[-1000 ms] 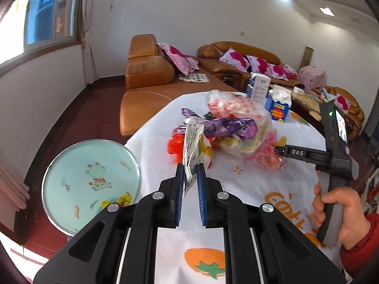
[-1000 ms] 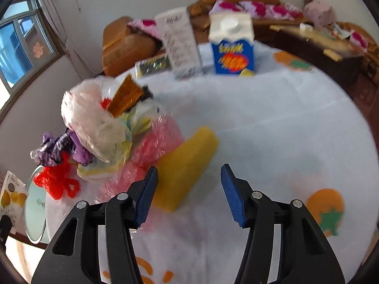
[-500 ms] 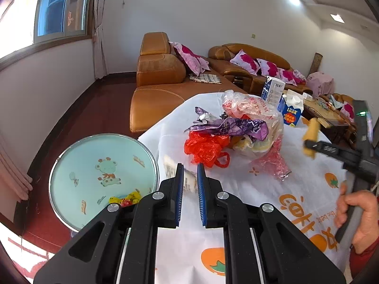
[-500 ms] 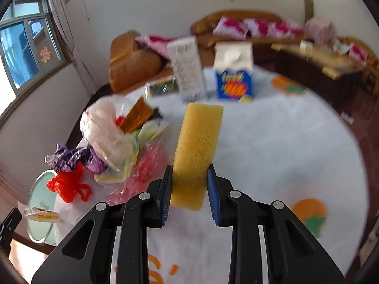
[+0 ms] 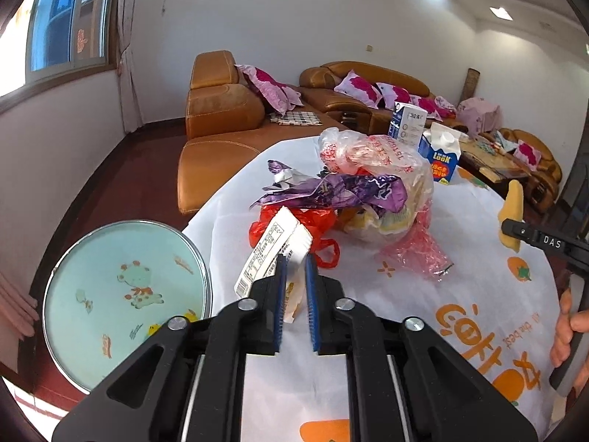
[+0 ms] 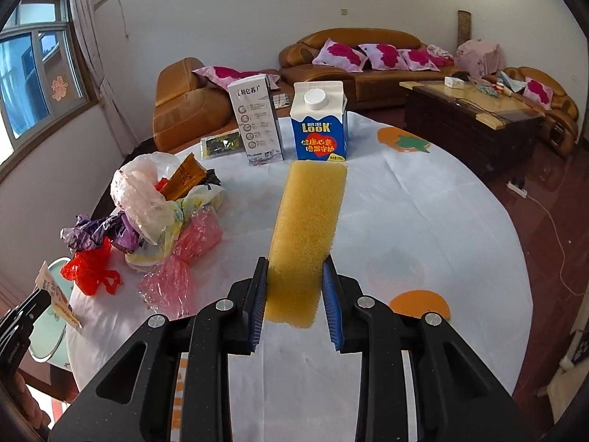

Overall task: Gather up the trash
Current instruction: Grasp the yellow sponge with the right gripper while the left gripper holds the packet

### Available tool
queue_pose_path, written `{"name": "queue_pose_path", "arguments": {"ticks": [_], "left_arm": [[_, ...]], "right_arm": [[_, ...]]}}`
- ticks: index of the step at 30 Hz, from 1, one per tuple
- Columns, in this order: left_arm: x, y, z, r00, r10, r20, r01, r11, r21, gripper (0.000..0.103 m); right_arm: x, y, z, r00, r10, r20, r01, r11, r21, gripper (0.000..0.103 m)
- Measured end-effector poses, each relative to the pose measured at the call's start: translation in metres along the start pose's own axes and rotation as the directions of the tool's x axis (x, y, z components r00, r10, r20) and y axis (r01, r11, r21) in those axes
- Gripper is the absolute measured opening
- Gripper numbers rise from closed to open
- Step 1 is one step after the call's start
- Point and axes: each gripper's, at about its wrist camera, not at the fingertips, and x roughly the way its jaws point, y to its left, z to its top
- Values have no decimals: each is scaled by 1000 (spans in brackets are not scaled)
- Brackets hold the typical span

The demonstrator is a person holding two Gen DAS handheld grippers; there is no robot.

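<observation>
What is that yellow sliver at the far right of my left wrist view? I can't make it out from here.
Observer: It's a yellow sponge, seen flat-on from the right wrist. It sits between the pads of the right gripper, whose jaws have just been closing on it.
Operator: Is anything hiding near the tall white carton?
Observer: Yes, a dark snack packet lies flat on the cloth beside the tall white carton, on its window side.
Operator: And the clear plastic bag, what's in its top?
Observer: A brown wrapper pokes out of the clear plastic bag.
</observation>
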Motion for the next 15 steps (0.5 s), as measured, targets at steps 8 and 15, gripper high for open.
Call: {"name": "queue_pose_path", "arguments": {"ticks": [8, 15], "left_arm": [[-21, -3, 8, 998, -45, 43, 45, 999, -6, 3], [-53, 11, 17, 995, -7, 102, 10, 1000, -26, 3]], "right_arm": [[-13, 13, 0, 999, 15, 45, -14, 999, -34, 29], [-34, 46, -2, 994, 69, 86, -56, 989, -137, 29]]}}
